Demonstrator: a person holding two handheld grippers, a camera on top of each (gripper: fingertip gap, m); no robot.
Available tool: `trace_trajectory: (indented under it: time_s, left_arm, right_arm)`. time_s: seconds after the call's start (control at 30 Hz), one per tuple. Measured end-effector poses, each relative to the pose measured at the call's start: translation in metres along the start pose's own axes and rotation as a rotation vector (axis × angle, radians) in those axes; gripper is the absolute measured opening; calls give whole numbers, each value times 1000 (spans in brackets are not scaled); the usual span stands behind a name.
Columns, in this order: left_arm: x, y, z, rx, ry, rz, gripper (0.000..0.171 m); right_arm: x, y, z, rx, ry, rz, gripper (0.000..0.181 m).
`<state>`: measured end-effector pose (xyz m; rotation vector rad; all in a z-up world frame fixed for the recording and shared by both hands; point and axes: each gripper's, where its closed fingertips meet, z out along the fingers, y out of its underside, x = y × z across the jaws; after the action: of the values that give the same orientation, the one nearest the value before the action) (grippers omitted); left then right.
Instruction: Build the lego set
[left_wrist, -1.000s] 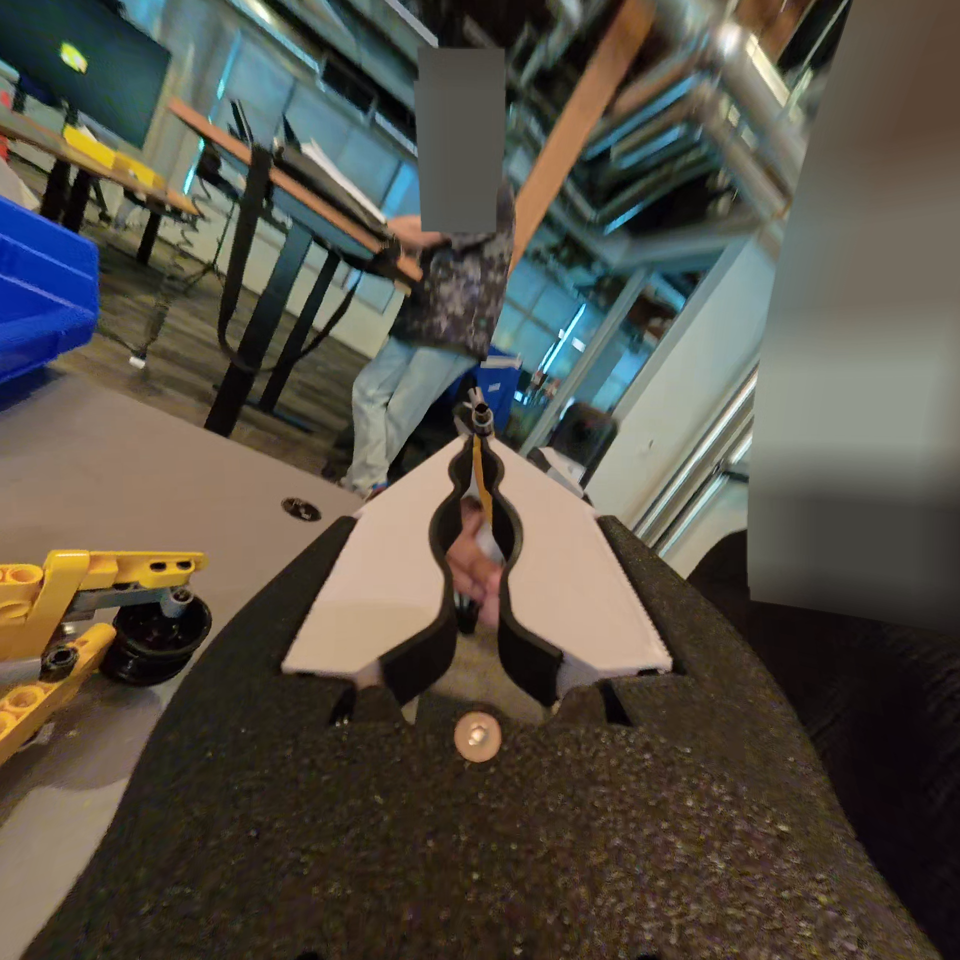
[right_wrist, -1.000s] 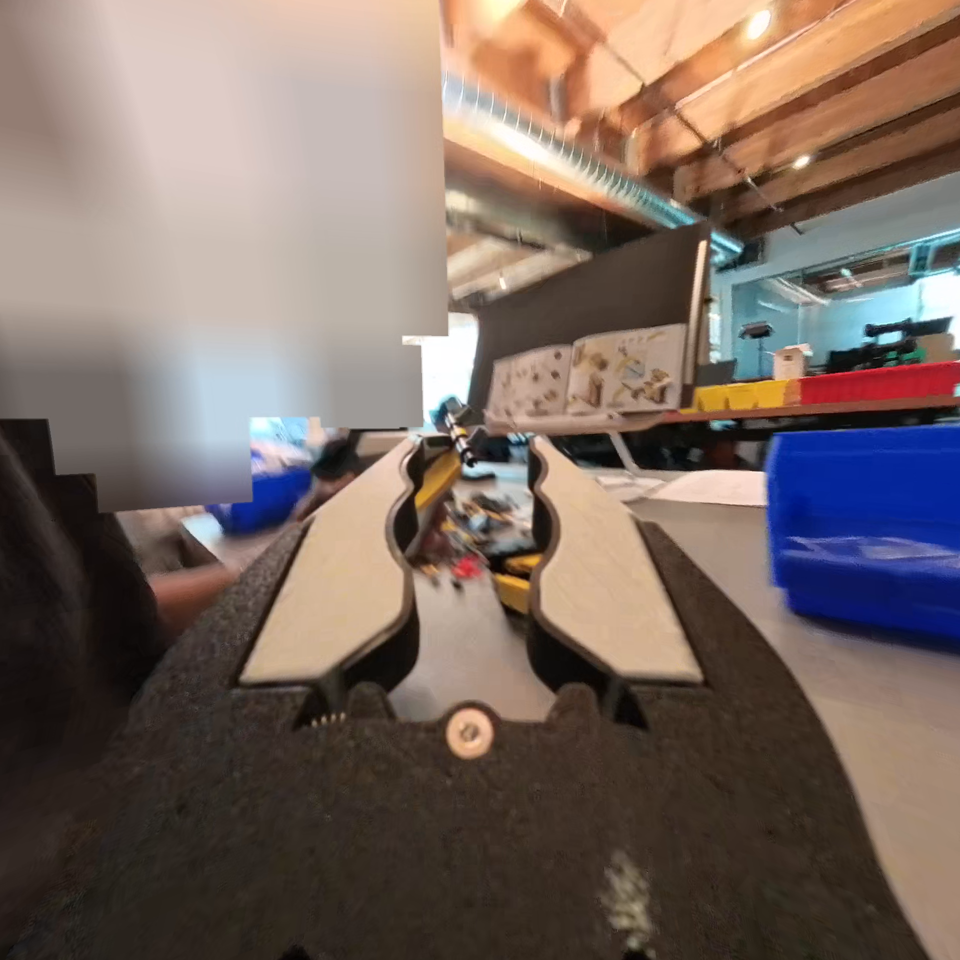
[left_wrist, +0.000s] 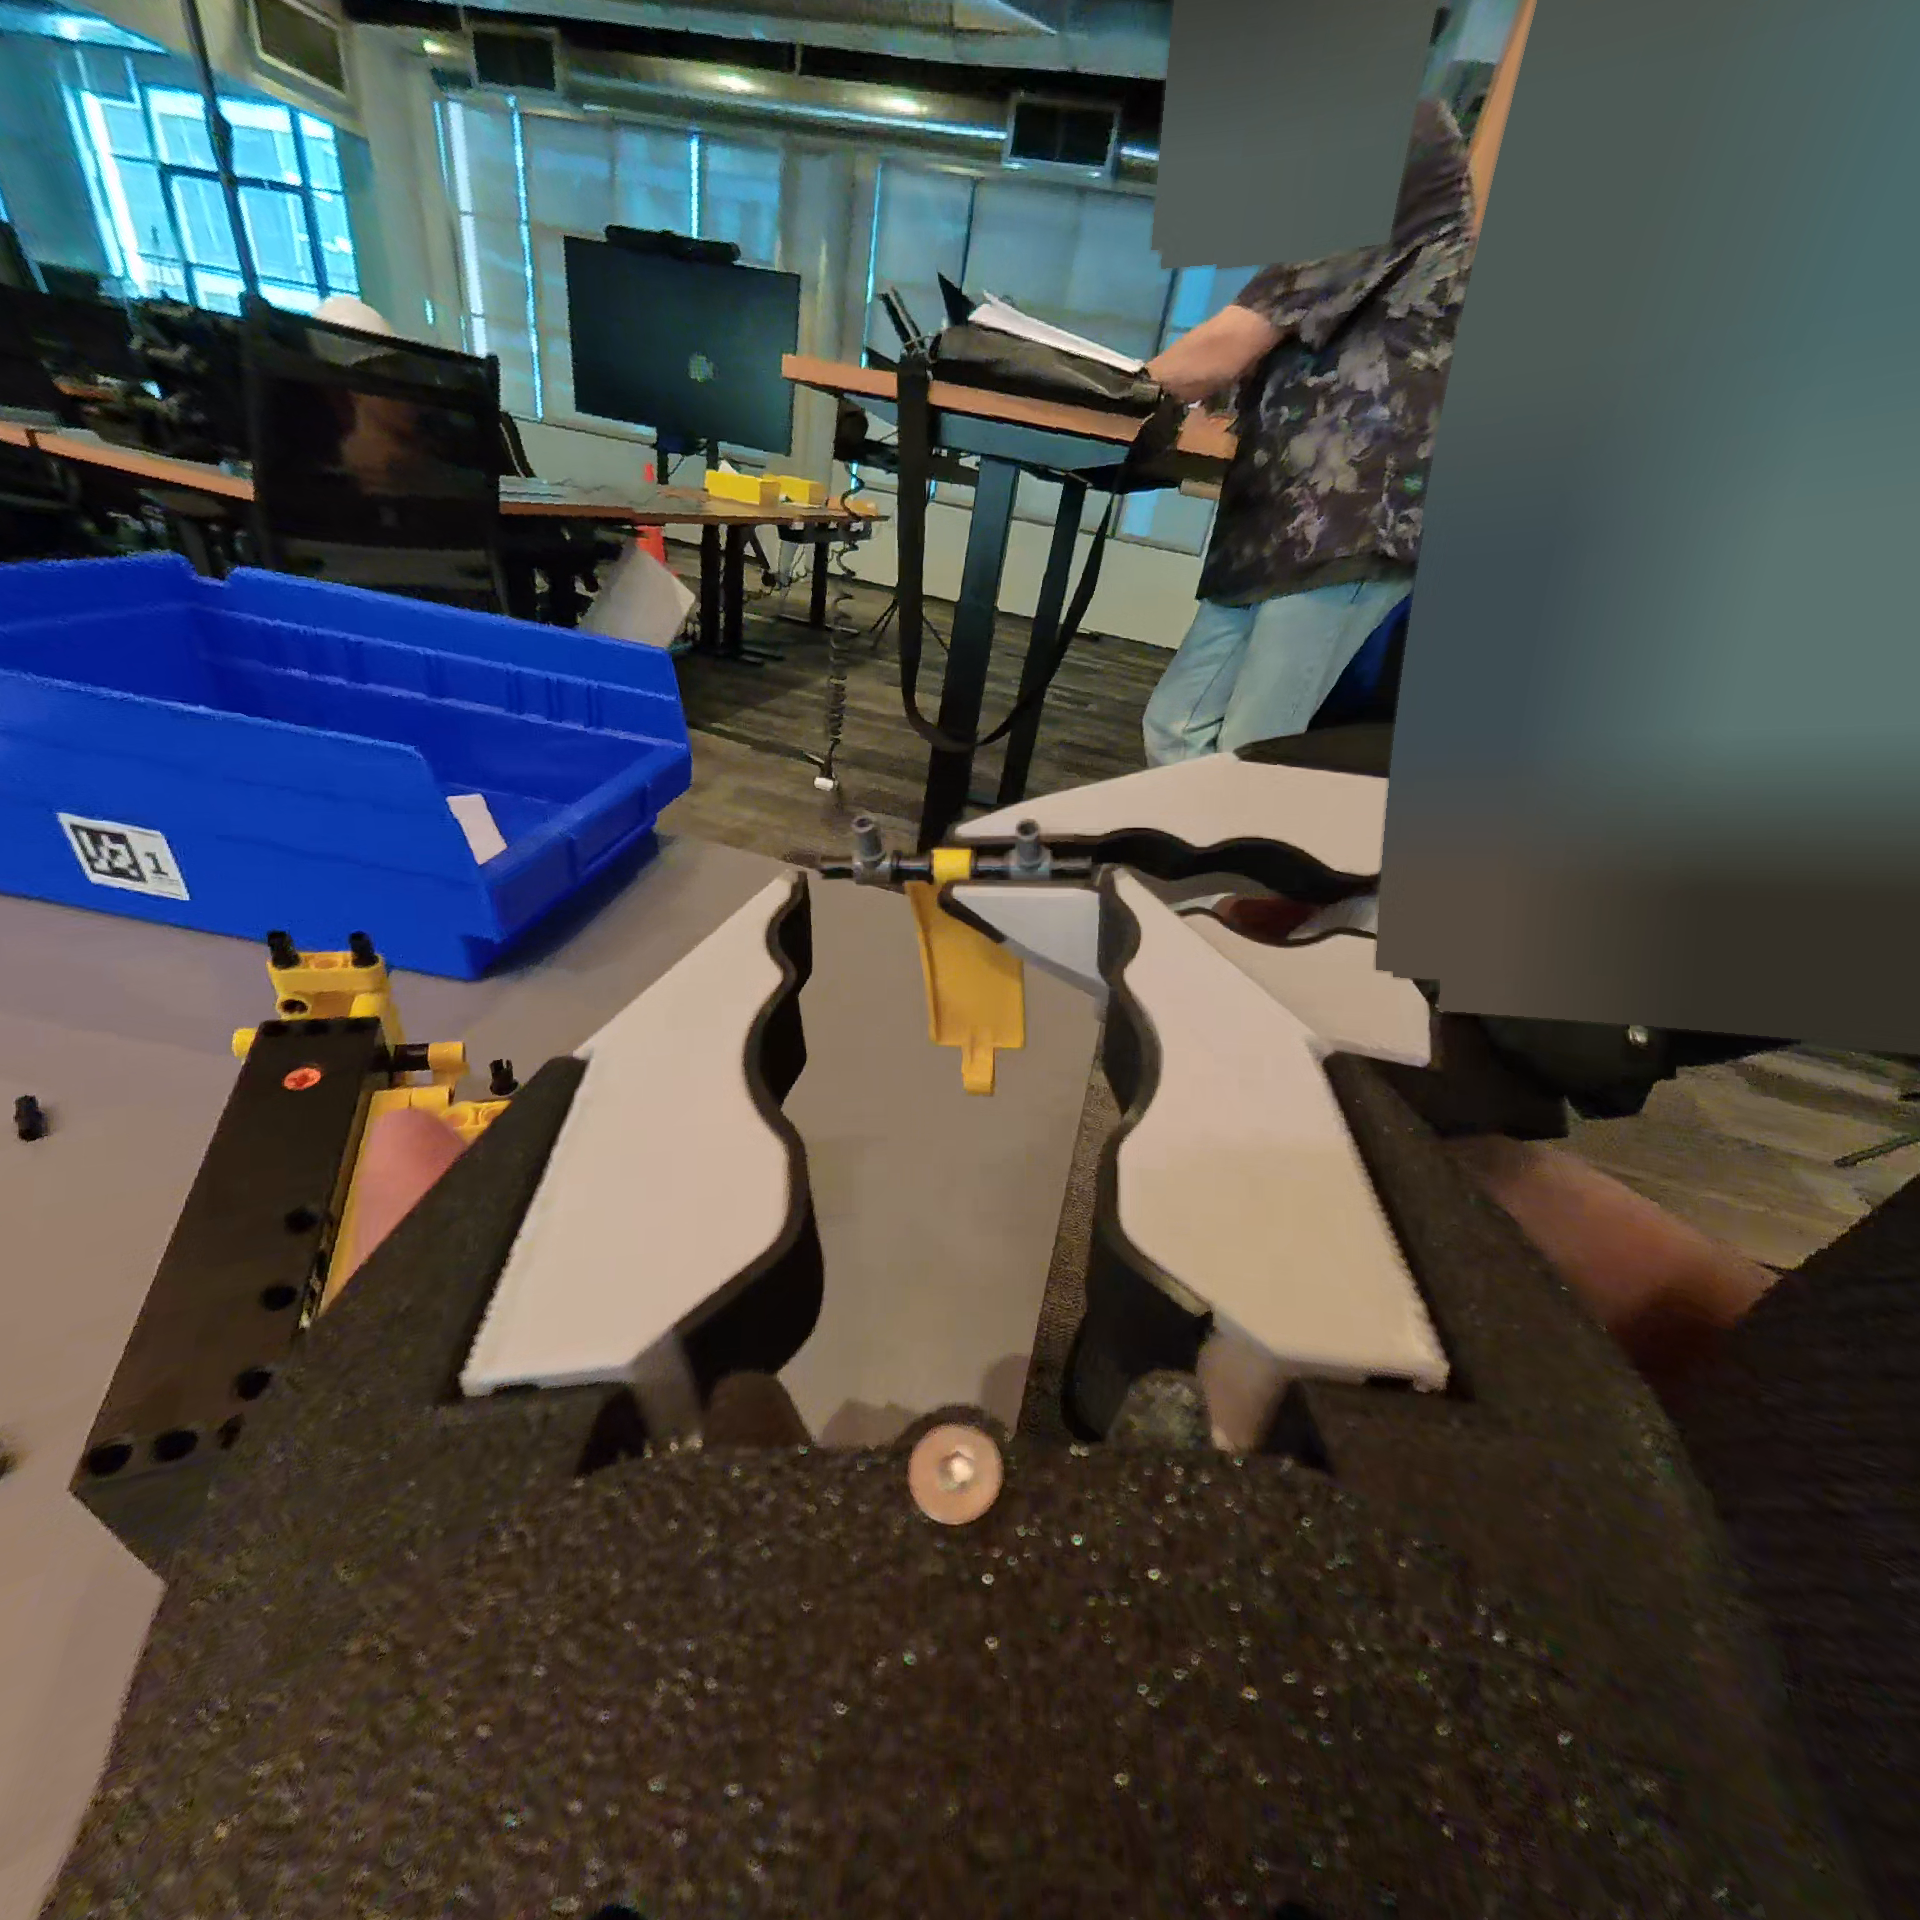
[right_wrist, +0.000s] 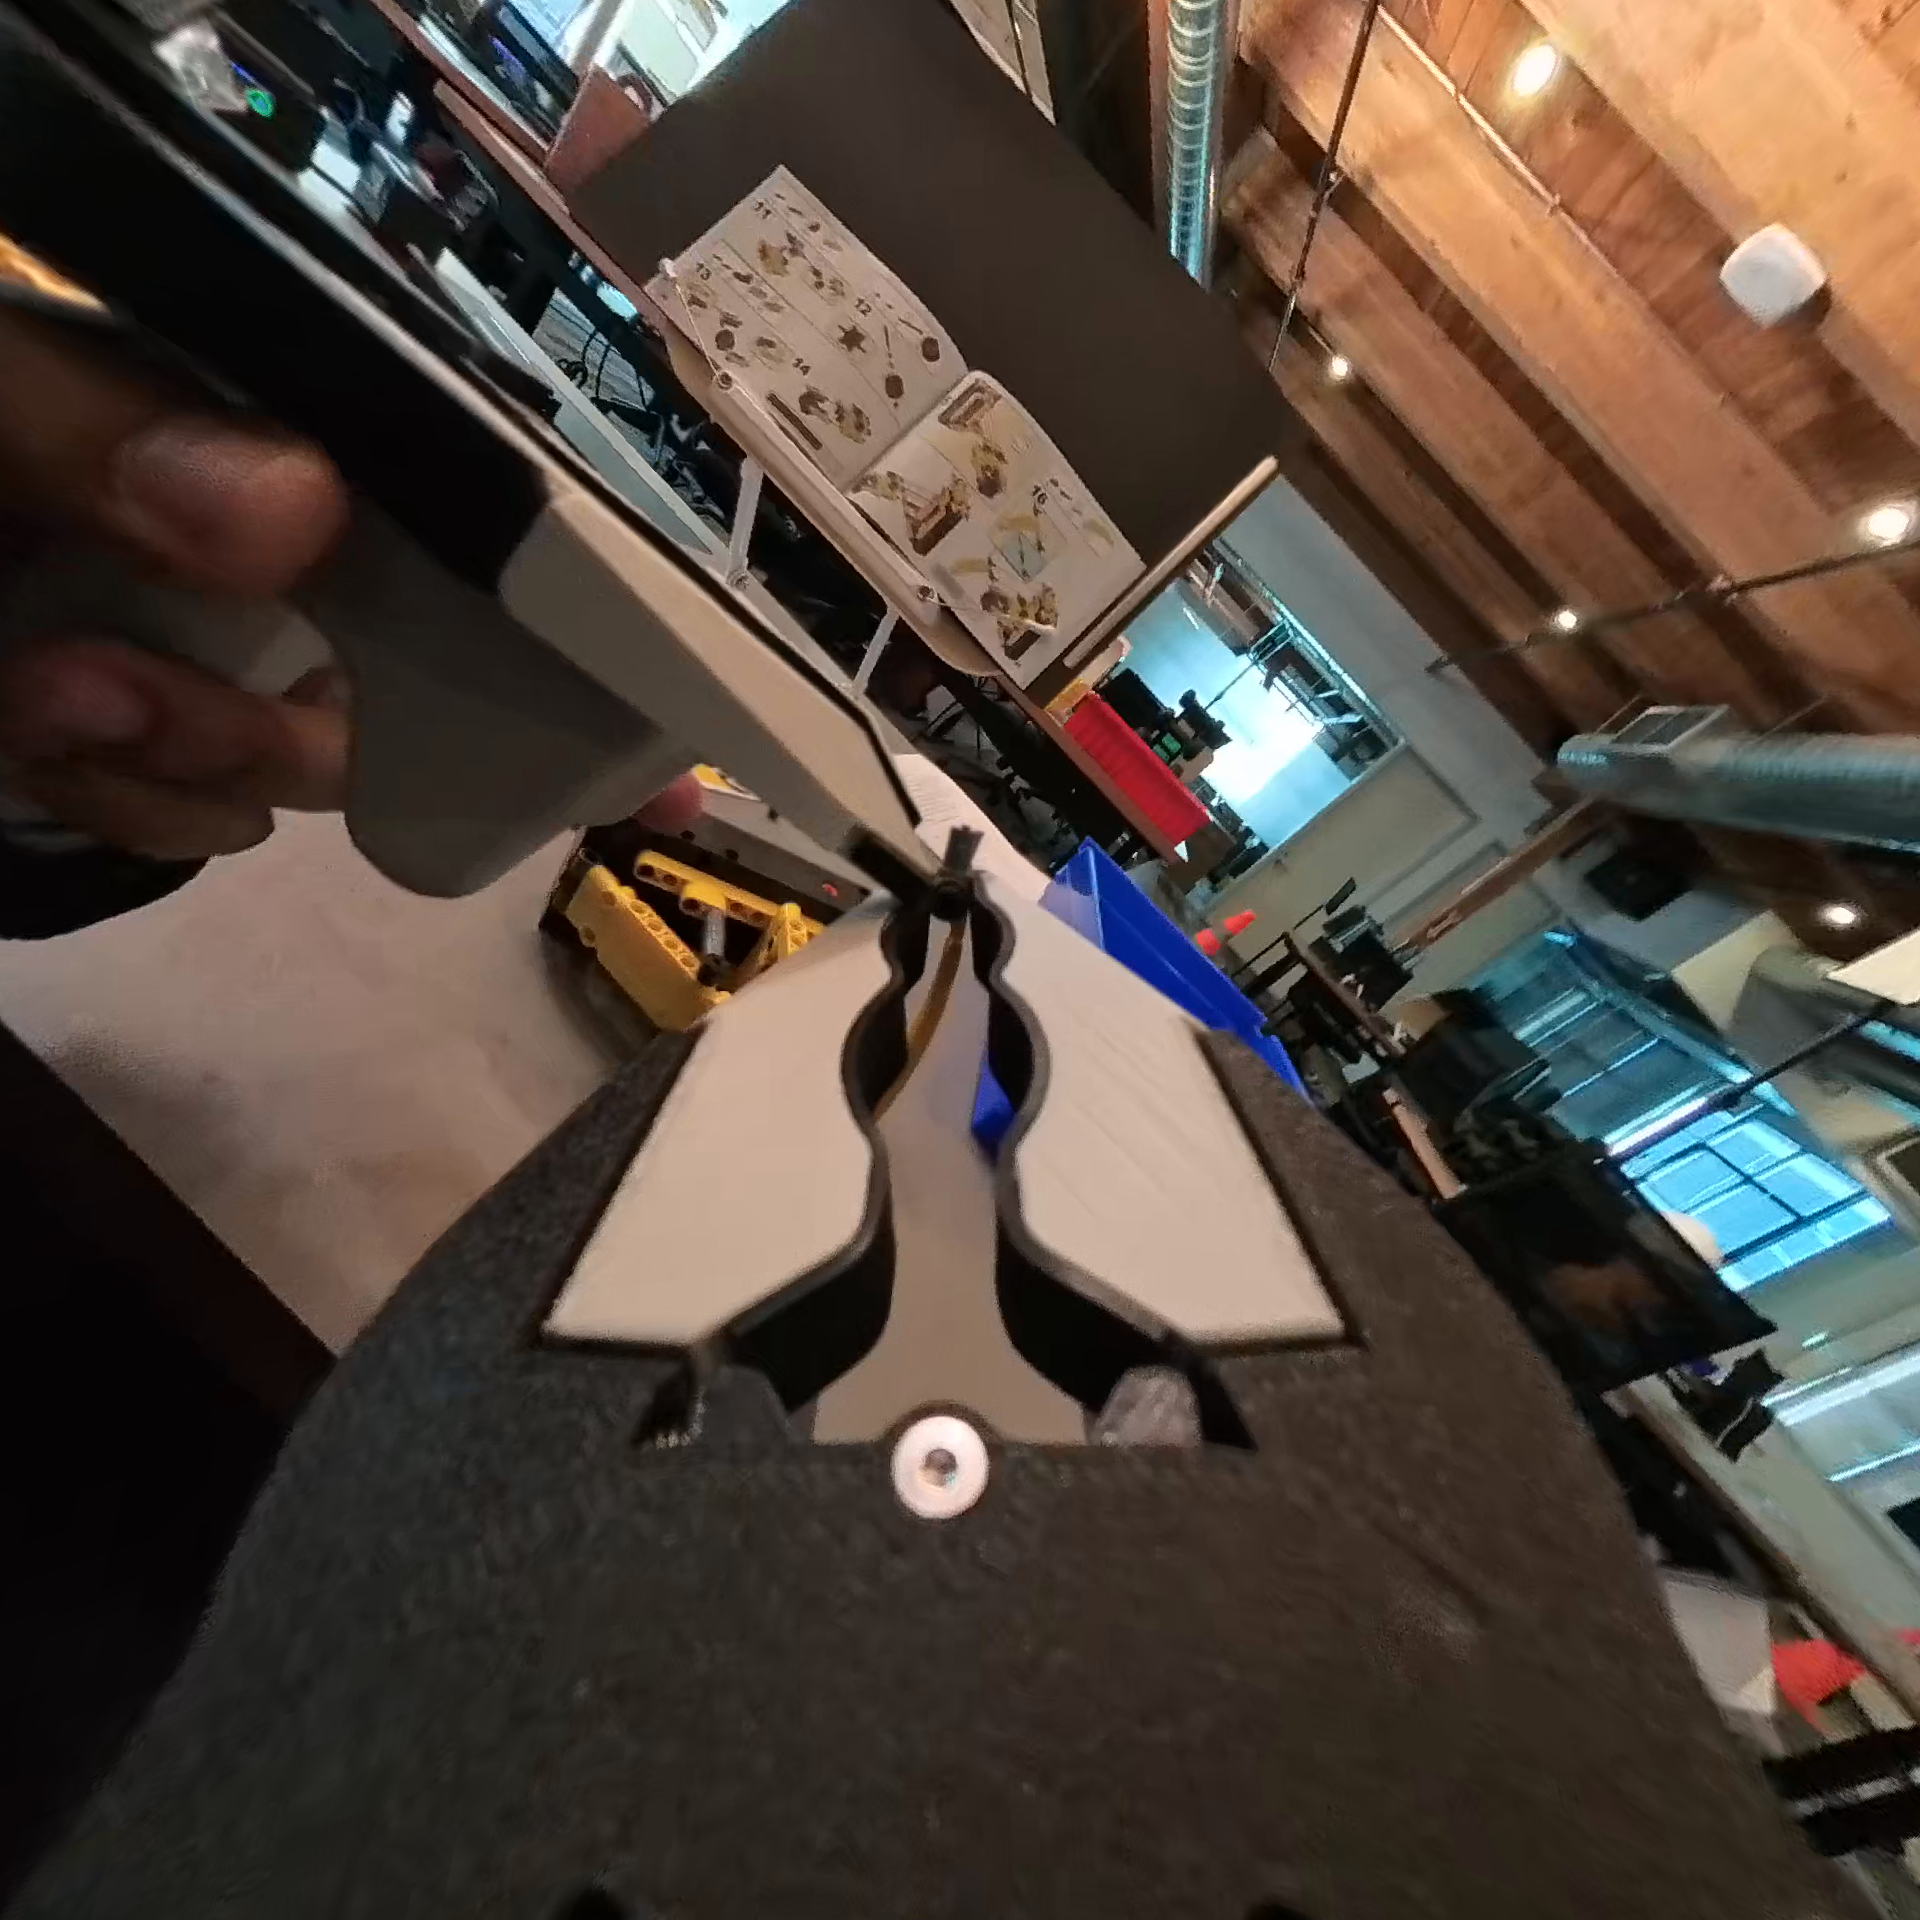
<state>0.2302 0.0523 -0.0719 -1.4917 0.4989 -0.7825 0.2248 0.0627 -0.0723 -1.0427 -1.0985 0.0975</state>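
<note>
Yellow toy part (left_wrist: 966, 987) on a black rod, mid-frame — pinched, it seems, by the right gripper (right_wrist: 951, 904); left gripper (left_wrist: 951, 894) gapes empty.

— What does the right gripper (right_wrist: 943, 904) have?

— Its tips are pinched on a thin black axle (left_wrist: 904, 868) lying level, with two grey pins standing up from it. A curved yellow panel (left_wrist: 971, 987) hangs down from the axle's middle.

— And the left gripper (left_wrist: 951, 894)?

— Fingers spread wide, holding nothing. The yellow panel hangs just ahead of its tips, between them.

— Anything beside it?

— On its left, a yellow and black brick assembly (left_wrist: 312, 1049) lies on the grey table (left_wrist: 125, 1039), a long black beam along its near side and a fingertip (left_wrist: 400, 1153) against it. A blue bin (left_wrist: 312, 727) stands behind it.
</note>
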Motion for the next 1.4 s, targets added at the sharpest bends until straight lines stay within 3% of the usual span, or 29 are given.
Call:
trace_trajectory:
  time_s: [0.27, 0.47, 0.77, 1.03, 1.23, 1.3, 1.4]
  left_arm:
    - [-4, 1, -5, -18, 24, -41, 63]
    - [9, 5, -10, -43, 137, -57, 64]
    - [6, 3, -13, -15, 93, 14, 66]
    - [10, 3, -17, 0, 130, 41, 56]
    - [8, -2, -22, 39, 137, 54, 55]
    - [9, -5, -25, 59, 167, 29, 55]
    - [17, -10, -32, 99, 259, -24, 55]
  right_arm:
    - [-7, -8, -2, 36, -23, -107, 7]
    - [-13, -14, -4, 76, -65, -130, 7]
    - [-21, -19, -4, 97, -92, -165, 7]
    - [-24, -19, -6, 116, -145, -93, 10]
    - [-20, -25, -13, 190, -240, 131, 26]
    - [-15, -22, -15, 214, -287, 298, 42]
    - [-12, -29, -24, 309, -472, 656, 65]
